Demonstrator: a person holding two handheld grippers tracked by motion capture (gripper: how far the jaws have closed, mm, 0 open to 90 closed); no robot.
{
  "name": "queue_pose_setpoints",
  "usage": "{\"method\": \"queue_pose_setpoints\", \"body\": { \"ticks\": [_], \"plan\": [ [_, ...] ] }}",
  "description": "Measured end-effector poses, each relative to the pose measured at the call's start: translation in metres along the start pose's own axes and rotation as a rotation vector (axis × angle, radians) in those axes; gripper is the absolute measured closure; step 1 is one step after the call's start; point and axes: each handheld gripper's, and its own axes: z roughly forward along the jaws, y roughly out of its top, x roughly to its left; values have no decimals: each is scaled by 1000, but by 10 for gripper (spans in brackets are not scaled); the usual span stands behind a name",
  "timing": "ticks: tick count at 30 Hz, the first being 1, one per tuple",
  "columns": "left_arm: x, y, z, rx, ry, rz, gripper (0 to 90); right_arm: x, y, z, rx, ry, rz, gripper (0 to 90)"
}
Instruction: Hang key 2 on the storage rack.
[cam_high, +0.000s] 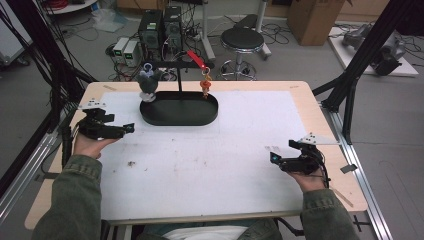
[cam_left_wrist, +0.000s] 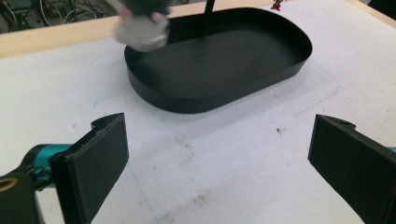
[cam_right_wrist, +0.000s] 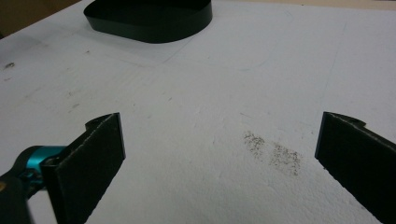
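A black oval tray (cam_high: 150, 118) sits at the far middle of the white-covered worktop (cam_high: 210, 170), with a thin black stand (cam_high: 179, 82) rising from it. Two things hang from the stand's crossbar: a grey plush keychain (cam_high: 147, 82) on the left end, hanging low over the tray's left rim, and a small orange charm (cam_high: 205, 86) on a red strap at the right end.

The left gripper (cam_high: 128, 128) rests at the left edge of the worktop, just beside the tray's near-left corner and pointing right. In the left gripper view its jaws stand wide apart with nothing between them, and the tray (cam_left_wrist: 280, 70) lies ahead with the plush keychain (cam_left_wrist: 142, 30) blurred at the top. The right gripper (cam_high: 273, 157) sits at the near right, well apart from the tray, pointing left. Its jaws are also wide apart and empty, with only bare, lightly stained cover below them in the right gripper view and the tray (cam_right_wrist: 149, 25) far off.

Judging by this, either the hanging is already finished and both hands have drawn clear, or removal has not begun. Both ornaments are on the stand, nothing lies in the tray, and neither gripper touches anything. The left one is nearest to the plush keychain.
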Motion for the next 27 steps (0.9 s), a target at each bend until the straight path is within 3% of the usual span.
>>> {"method": "queue_pose_setpoints", "body": {
  "ticks": [8, 11, 15, 25, 27],
  "plan": [
    [-10, -7, -5, 1, 8, 37, 56, 0, 0, 1, 1, 3, -5, 6],
    [-11, -12, -7, -4, 3, 36, 56, 1, 1, 1, 1, 4, -5, 6],
    [-13, -19, -9, -5, -14, 1, 56, 0, 1, 1, -4, 4, -9, 6],
    [-21, -32, -17, -14, 3, 30, 56, 0, 0, -1, -4, -1, -3, 6],
    [-21, -36, -18, -18, 23, 31, 56, 1, -1, -1, -4, -3, -2, 6]
  ]
}}
